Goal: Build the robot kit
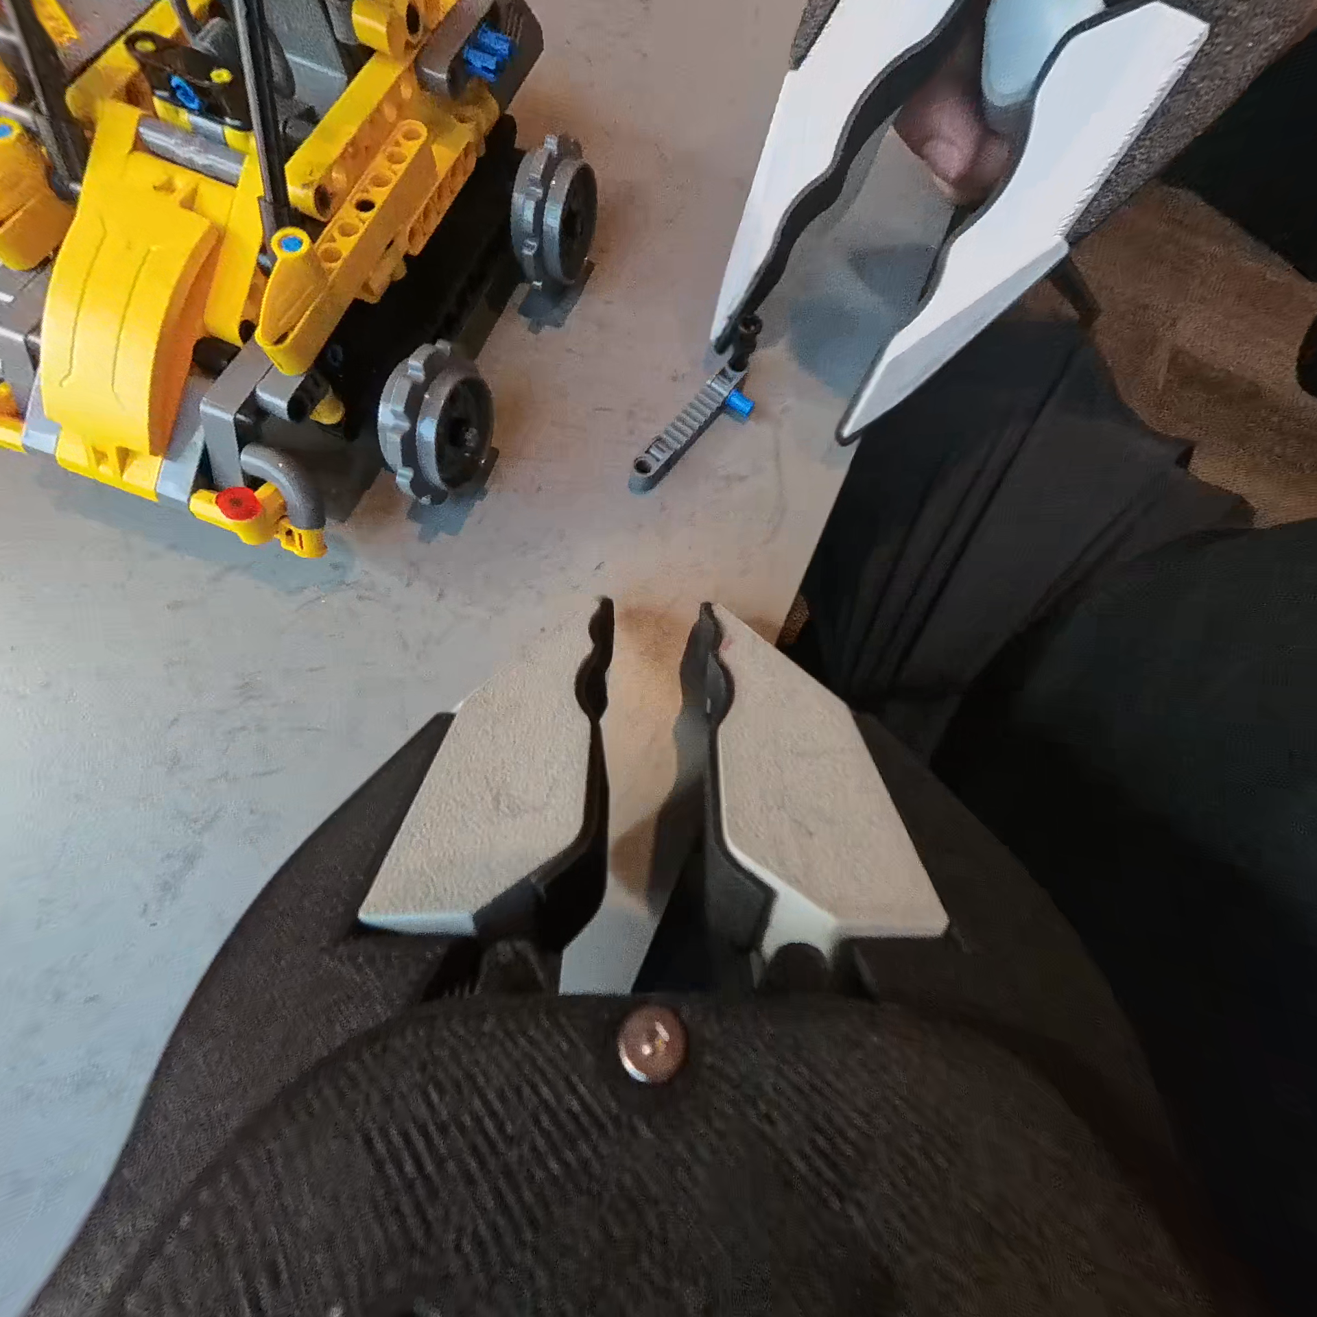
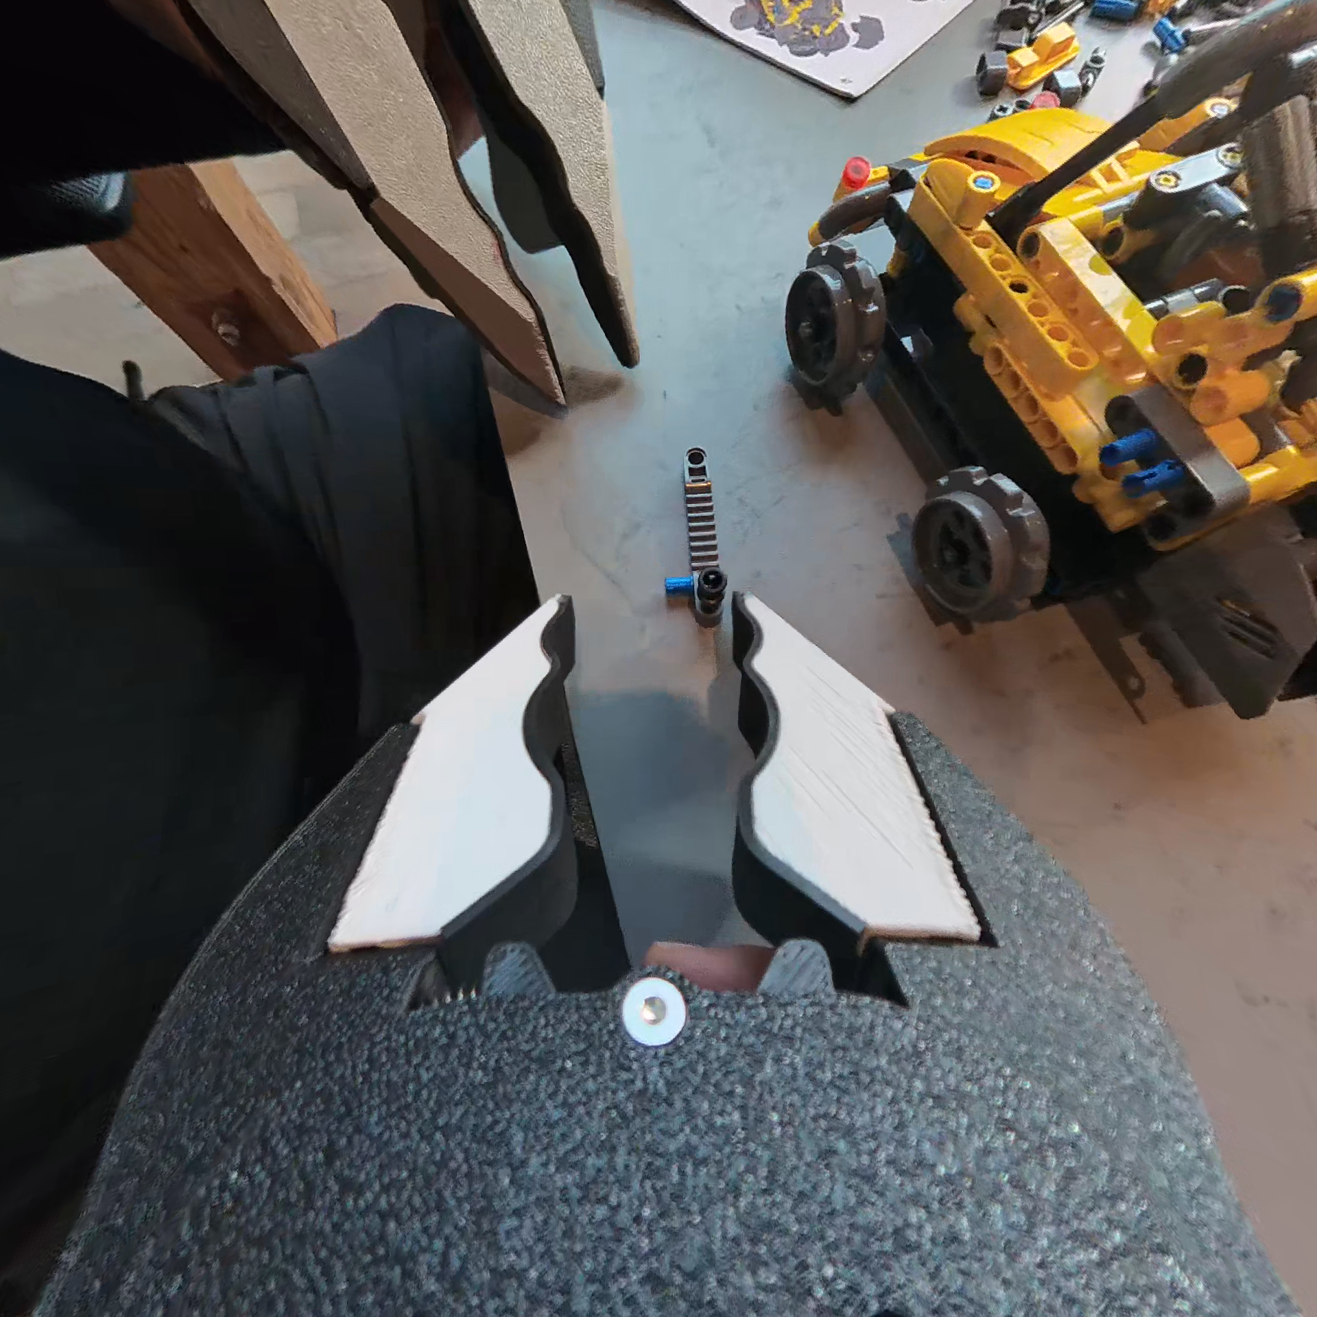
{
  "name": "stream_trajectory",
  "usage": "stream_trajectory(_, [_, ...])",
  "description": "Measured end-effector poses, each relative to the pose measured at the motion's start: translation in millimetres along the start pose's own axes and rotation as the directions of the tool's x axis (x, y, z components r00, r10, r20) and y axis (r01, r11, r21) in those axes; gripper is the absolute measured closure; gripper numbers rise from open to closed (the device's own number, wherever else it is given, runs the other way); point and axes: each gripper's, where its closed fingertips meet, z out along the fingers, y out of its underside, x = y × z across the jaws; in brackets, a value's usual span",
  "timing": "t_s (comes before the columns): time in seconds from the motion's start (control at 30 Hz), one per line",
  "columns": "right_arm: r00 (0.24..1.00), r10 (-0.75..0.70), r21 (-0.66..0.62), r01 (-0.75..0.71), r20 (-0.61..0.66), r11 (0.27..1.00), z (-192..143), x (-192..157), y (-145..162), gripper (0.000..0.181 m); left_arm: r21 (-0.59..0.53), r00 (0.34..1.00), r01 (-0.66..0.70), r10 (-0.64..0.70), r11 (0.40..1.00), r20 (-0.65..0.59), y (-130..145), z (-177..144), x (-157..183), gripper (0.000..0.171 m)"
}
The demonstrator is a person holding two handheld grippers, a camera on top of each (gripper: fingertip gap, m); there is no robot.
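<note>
A small grey toothed rack piece (image 2: 701, 524) lies flat on the grey table, with a blue pin (image 2: 675, 585) and a black pin (image 2: 710, 586) at its near end. My right gripper (image 2: 652, 602) is open and empty. Its tips are just short of the pinned end, and one fingertip (image 1: 732, 341) is right beside the black pin. The rack also shows in the left wrist view (image 1: 690, 426). My left gripper (image 1: 656, 616) is open by a narrow gap and empty, hovering near the table edge. A yellow and black brick-built vehicle (image 1: 178, 285) stands to the side.
The vehicle (image 2: 1069, 321) has grey toothed wheels (image 2: 980, 545) facing the rack. Loose small parts (image 2: 1033, 57) and a printed sheet (image 2: 805, 43) lie at the far end. A wooden table leg (image 2: 214, 271) and dark cloth (image 2: 321, 570) are beyond the table edge (image 1: 819, 541). Spacing between my two grippers at the tips: around 8 centimetres.
</note>
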Motion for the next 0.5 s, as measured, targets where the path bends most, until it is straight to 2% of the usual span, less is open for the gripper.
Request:
stream_trajectory(0.13, [0.998, -0.039, -0.024, 0.038, -0.052, 0.999, 6, 0, 2, 0.143, 0.025, 0.999, 0.023, -0.023, 0.999, 0.023, 3, -8, 4, 0.151])
stream_trajectory(0.27, [0.995, 0.009, -0.001, -0.009, -0.094, 1.000, 11, 4, -1, 0.146, 0.015, 0.998, 0.045, -0.046, 0.999, 0.041, 13, -16, 19, 0.154])
stream_trajectory(0.33, [0.990, 0.022, 0.010, -0.021, -0.138, 1.000, 9, 11, -2, 0.164, 0.013, 0.998, 0.046, -0.047, 0.999, 0.043, 19, -21, 29, 0.156])
stream_trajectory(0.5, [0.984, 0.111, 0.045, -0.106, -0.137, 0.993, 6, 16, 0, 0.165, 0.007, 0.998, 0.041, -0.041, 0.999, 0.039, 36, -29, 51, 0.159])
